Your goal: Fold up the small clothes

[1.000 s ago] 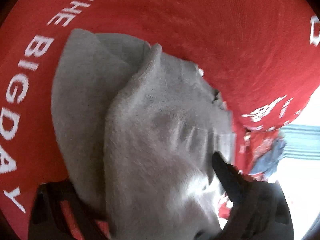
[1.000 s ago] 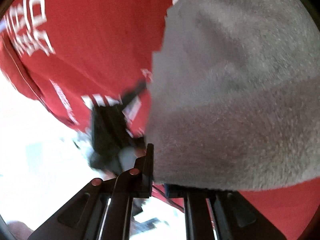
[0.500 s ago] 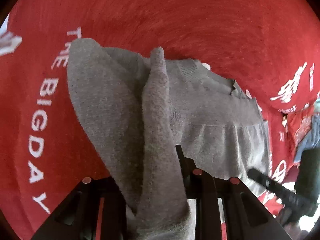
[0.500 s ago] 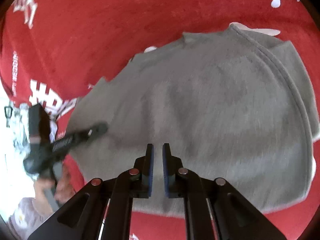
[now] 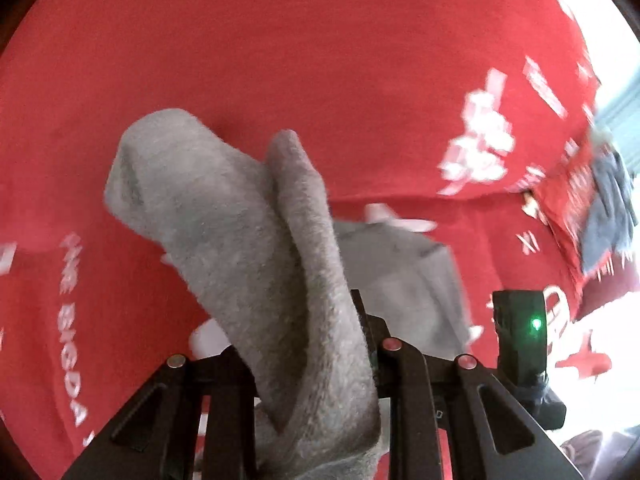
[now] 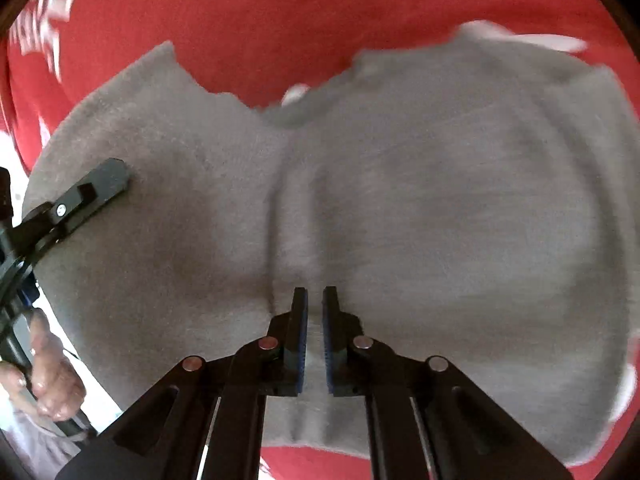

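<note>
the cloth (image 6: 400,208) lies on the big sheet (image 6: 320,12). the left gripper (image 6: 100,184) sits on its left part. the right gripper (image 6: 315,300) is over its middle.
</note>
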A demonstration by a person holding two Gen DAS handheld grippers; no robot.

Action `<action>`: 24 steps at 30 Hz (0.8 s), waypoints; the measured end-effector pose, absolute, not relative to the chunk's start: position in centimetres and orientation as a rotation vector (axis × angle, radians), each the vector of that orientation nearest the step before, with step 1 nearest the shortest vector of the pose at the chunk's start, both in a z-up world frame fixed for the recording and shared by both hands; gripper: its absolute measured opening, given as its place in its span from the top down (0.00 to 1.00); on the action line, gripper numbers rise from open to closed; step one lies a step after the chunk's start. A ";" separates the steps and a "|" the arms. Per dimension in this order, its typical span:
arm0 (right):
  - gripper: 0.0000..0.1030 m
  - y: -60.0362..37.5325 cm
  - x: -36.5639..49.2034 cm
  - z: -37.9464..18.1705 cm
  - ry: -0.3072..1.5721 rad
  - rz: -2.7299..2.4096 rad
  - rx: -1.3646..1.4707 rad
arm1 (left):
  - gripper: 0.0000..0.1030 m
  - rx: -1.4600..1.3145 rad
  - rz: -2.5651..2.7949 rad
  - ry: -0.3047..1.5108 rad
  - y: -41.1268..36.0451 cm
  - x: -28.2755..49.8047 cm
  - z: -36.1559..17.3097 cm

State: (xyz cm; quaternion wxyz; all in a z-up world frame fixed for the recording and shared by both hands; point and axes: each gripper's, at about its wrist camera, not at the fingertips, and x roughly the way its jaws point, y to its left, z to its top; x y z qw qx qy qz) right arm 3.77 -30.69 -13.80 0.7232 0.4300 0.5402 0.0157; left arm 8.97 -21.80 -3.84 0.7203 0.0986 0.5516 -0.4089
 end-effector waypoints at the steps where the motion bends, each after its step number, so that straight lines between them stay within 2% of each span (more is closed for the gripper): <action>1: 0.87 -32.6 2.5 -13.3 1.157 0.011 0.980 | 0.75 0.251 -0.940 1.205 -24.1 7.7 -3.7; 5: 0.87 -38.4 -1.7 -13.3 1.060 -0.036 1.116 | 0.75 0.337 -1.023 1.223 -31.3 3.9 -6.0; 10: 0.87 -43.0 -5.5 -17.6 0.982 -0.035 1.385 | 0.71 0.525 -1.007 1.295 -36.6 0.3 -12.3; 13: 0.87 -43.9 -6.8 -20.0 0.926 -0.009 1.546 | 0.51 0.530 -1.028 1.235 -36.0 -0.7 -11.4; 14: 0.87 -44.0 -7.1 -20.3 0.902 -0.001 1.577 | 0.34 0.517 -1.039 1.216 -35.8 -0.8 -10.6; 15: 0.82 -44.0 -7.2 -20.4 0.885 0.008 1.594 | 0.22 0.504 -1.047 1.187 -35.4 -0.9 -9.7; 16: 0.74 -44.1 -7.3 -20.5 0.866 0.017 1.614 | 0.20 0.494 -1.049 1.145 -34.9 -0.9 -8.5; 20: 0.70 -45.4 -8.4 -21.3 0.809 0.023 1.723 | 0.20 0.446 -0.981 1.105 -32.4 1.0 -5.7; 24: 0.46 -46.1 -9.5 -21.6 0.731 0.005 1.791 | 0.20 0.401 -0.798 1.176 -28.2 5.2 -6.8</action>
